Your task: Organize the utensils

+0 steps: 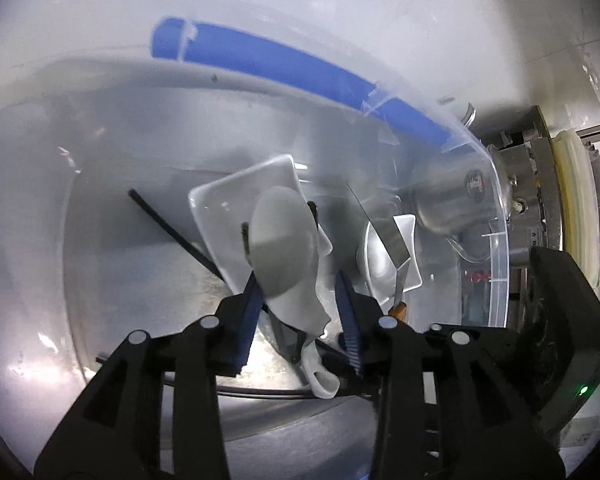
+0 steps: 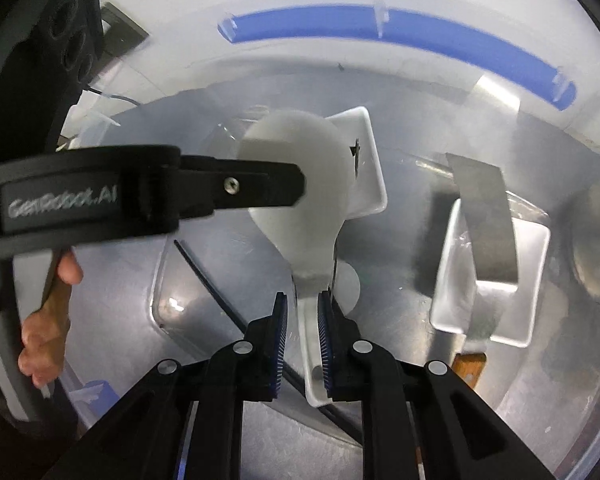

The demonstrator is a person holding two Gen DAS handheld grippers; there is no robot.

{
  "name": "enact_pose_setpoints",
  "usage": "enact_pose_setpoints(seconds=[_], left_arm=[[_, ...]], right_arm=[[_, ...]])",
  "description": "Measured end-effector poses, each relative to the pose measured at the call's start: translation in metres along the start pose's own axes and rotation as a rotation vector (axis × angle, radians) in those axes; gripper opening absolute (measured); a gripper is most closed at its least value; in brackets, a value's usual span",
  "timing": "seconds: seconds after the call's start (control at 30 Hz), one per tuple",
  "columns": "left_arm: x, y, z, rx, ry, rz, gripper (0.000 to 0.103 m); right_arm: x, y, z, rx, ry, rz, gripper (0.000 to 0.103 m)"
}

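Paddle handle pinched between right hand-held gripper pads.

In the bin a spoon lies with its bowl over a dish and its handle toward the camera, between the right gripper's pads. A chopstick lies slantwise to the spoon's left. A second dish sits to the right with a knife across it, and the left gripper straddles the spoon's bowl.
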State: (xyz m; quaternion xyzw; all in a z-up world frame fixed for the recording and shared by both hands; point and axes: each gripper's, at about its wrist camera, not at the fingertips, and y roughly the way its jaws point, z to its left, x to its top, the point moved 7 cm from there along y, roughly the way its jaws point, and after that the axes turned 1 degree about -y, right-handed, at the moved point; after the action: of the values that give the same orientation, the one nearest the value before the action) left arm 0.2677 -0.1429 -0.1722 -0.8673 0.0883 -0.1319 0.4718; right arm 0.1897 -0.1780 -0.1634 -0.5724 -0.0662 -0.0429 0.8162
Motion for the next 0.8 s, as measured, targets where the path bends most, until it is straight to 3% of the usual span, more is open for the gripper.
enact_pose_setpoints(seconds=[0.23, 0.37, 0.43, 0.5, 0.67, 0.8], left_arm=[[-0.004, -0.022, 0.010, 0.000, -0.026, -0.041, 0.035], [-0.010, -0.047, 0.013, 0.044, -0.029, -0.107, 0.035], [-0.019, -0.070, 0.004, 0.077, 0.011, -0.173, 0.035], [-0.029, -0.091, -0.004, 0.115, 0.043, -0.234, 0.035], [-0.061, -0.148, -0.025, 0.243, 0.100, -0.418, 0.035], [-0.087, -0.178, -0.034, 0.294, 0.119, -0.511, 0.038]], right_arm=[[-0.020, -0.031, 0.002, -0.024, -0.008, -0.106, 0.019], [-0.044, -0.055, 0.012, -0.131, -0.027, -0.179, 0.019], [-0.057, -0.069, 0.019, -0.183, -0.042, -0.223, 0.019], [-0.069, -0.083, 0.028, -0.214, -0.054, -0.274, 0.026], [-0.096, -0.121, 0.045, -0.309, -0.067, -0.409, 0.027], [-0.116, -0.137, 0.046, -0.345, -0.058, -0.454, 0.027]])
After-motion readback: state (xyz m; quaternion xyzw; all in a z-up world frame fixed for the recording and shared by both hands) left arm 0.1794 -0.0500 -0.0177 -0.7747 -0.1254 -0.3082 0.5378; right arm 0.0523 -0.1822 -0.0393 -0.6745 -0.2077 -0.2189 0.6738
